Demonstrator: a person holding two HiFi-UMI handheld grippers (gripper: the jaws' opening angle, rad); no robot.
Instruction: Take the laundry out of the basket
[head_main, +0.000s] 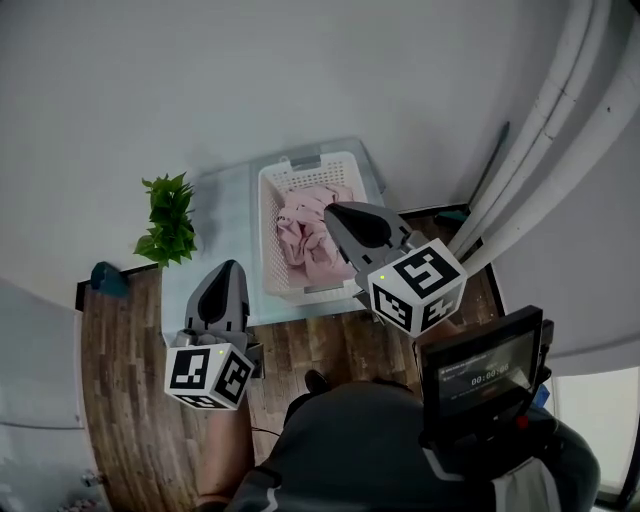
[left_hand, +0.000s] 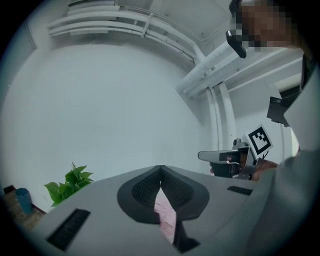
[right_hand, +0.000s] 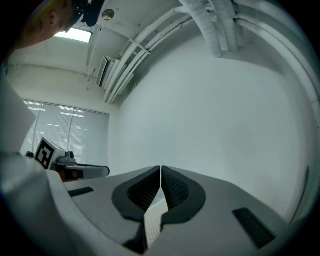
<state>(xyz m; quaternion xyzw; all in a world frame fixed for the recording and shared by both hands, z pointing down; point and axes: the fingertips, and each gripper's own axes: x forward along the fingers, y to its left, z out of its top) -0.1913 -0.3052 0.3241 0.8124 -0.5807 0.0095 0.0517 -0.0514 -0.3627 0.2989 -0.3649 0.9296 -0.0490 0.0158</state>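
Two grippers, each with jaws pressed together and nothing pinched. The left gripper is near the front-left edge of the pale, smooth table. The right gripper is over the right side of the basket.

The basket is rectangular white slatted plastic, holding crumpled, soft-folded pink laundry. Bare tabletop lies to its left. A leafy plant stands beside the table's left edge.

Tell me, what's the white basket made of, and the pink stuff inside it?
The basket looks like hard white plastic: its walls have moulded slots. The pink laundry looks like soft cloth, matte and rumpled into folds; which fabric, I cannot tell.
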